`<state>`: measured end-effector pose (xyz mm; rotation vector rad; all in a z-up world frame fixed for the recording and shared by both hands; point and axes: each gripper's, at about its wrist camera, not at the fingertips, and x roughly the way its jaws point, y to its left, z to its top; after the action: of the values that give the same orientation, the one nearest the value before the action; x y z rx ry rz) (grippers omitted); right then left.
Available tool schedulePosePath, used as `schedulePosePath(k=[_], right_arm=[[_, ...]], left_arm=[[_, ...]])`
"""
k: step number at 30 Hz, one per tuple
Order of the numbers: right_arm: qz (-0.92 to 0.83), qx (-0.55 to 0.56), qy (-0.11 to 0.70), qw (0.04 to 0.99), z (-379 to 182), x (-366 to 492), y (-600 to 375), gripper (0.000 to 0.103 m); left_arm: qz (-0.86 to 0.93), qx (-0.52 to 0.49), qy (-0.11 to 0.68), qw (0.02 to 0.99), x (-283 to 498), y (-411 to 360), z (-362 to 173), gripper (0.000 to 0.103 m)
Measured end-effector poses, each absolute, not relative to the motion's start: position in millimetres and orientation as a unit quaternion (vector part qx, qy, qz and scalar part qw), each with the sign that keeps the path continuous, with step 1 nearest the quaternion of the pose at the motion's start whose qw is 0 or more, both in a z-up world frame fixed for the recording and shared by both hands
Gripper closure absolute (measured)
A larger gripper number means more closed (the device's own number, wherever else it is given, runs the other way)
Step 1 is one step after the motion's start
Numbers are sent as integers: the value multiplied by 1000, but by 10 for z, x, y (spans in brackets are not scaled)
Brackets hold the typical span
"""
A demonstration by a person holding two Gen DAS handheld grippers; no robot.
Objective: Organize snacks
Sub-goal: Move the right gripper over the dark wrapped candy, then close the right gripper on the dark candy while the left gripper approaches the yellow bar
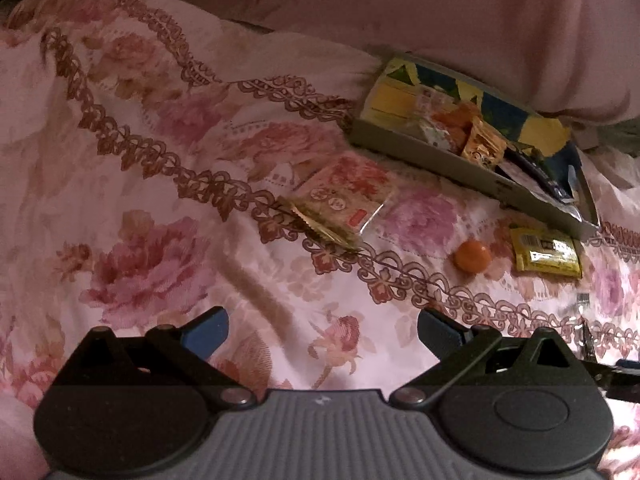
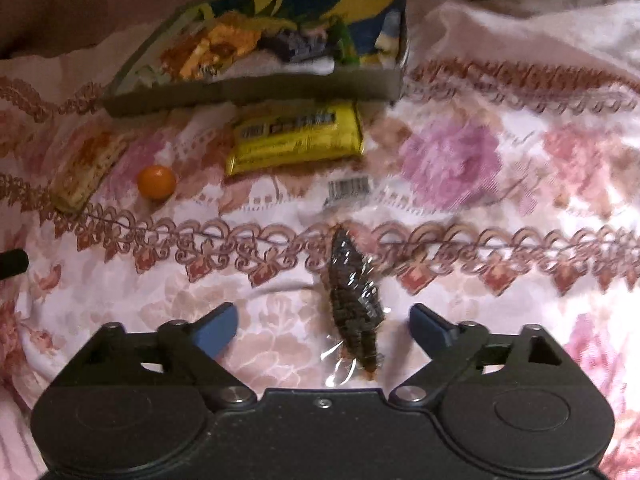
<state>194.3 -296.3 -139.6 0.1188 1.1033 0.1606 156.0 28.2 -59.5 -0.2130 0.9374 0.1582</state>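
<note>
Both tools are released — the right tool [image 2: 324, 330] straddles a dark wrapped snack [image 2: 354, 304], the left tool [image 1: 323, 332] holds nothing.

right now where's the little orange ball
The orange ball lies loose on the floral bedspread, left of centre in the right wrist view, between the red-and-gold packet and the yellow packet, in front of the box.

a home bedroom. the work surface is a floral bedspread [image 1: 168, 184], soft and creased, with a plain pink pillow [image 1: 440, 12] lying behind it. a shallow cardboard box [image 2: 256, 92] of snack packets rests on the bedspread.
</note>
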Motion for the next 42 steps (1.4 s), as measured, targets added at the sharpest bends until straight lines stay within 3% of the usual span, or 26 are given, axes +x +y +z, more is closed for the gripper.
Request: schedulePosePath(k=[2, 4, 6, 8, 21, 33, 42], right_arm=[[75, 57, 524, 846, -1422, 1958, -2961, 19], [76, 55, 517, 851, -1411, 1966, -2963, 29], [79, 56, 509, 856, -1397, 1977, -2966, 45], [80, 58, 505, 858, -1395, 1994, -2973, 53], [33, 101, 490, 865, -1385, 2149, -3064, 54], [-8, 276, 500, 821, -1450, 2157, -3491, 54], [-13, 321, 501, 804, -1473, 2154, -3538, 54]], left_arm=[[76, -101, 450, 884, 1562, 276, -600, 0], [70, -94, 451, 885, 1576, 241, -604, 0], [57, -81, 453, 886, 1602, 155, -617, 0], [31, -61, 452, 890, 1648, 19, -636, 0], [-136, 131, 368, 910, 2090, -836, -484, 0], [-280, 266, 329, 861, 2527, -1449, -890, 0], [-351, 285, 334, 827, 2792, -1738, -1060, 1]])
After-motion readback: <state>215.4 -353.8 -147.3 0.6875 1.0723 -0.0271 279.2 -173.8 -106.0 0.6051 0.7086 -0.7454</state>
